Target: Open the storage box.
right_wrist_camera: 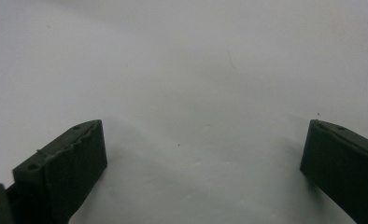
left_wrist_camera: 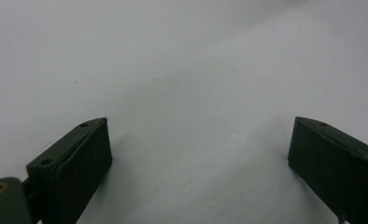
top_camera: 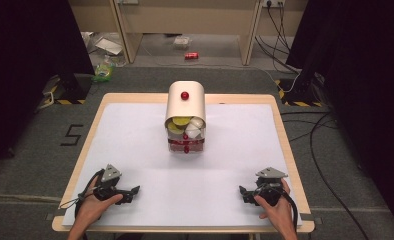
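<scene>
A cream cabinet with a rounded top and a red knob [top_camera: 185, 116] stands at the middle of the white table [top_camera: 135, 150]; its front shows yellow and white items above a red-trimmed lower part. My left gripper [top_camera: 133, 191] rests near the front left edge, held by a hand, pointing right. My right gripper [top_camera: 243, 192] rests near the front right edge, pointing left. In the left gripper view the jaws [left_wrist_camera: 198, 158] stand wide apart over bare white surface. The right gripper view shows its jaws [right_wrist_camera: 203, 158] equally wide with nothing between them.
Beyond the table lie grey floor, a red can [top_camera: 191, 55], a green packet [top_camera: 103, 71] and cables [top_camera: 315, 135] at the right. A wooden bench frame [top_camera: 185, 25] stands at the back. Dark curtains flank both sides.
</scene>
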`<state>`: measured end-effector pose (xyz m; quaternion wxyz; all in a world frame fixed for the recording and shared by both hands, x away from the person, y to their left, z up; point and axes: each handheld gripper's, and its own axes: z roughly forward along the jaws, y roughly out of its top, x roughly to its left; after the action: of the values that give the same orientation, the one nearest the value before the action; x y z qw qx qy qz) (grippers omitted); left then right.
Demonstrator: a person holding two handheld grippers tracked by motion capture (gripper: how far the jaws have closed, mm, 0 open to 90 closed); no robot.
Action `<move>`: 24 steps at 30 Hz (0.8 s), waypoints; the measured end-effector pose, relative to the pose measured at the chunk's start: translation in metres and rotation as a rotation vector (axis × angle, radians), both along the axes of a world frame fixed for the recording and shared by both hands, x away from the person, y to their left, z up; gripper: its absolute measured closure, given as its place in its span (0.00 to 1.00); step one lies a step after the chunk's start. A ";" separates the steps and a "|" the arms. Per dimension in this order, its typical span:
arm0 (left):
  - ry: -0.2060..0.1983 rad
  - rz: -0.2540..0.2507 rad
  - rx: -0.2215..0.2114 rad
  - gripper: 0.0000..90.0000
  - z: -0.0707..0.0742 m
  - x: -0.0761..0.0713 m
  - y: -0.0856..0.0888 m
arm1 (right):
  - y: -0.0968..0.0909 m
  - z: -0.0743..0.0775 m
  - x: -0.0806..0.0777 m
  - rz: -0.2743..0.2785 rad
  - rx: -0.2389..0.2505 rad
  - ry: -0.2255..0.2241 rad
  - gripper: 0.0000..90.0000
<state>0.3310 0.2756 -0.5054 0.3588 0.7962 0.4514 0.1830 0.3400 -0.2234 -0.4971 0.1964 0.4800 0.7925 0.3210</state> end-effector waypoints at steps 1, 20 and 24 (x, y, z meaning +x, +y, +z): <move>0.000 0.000 0.000 0.06 0.000 0.000 0.000 | 0.000 0.000 0.000 0.000 0.000 0.000 0.01; 0.001 0.000 -0.002 0.06 0.000 0.000 0.000 | 0.007 0.025 -0.009 0.028 0.125 -0.183 0.17; 0.008 -0.007 -0.015 0.05 0.000 0.001 0.001 | 0.011 0.029 -0.009 0.037 0.141 -0.196 0.18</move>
<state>0.3317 0.2769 -0.5054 0.3636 0.7958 0.4514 0.1754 0.3311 -0.2125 -0.4683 0.2327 0.4442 0.7536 0.4251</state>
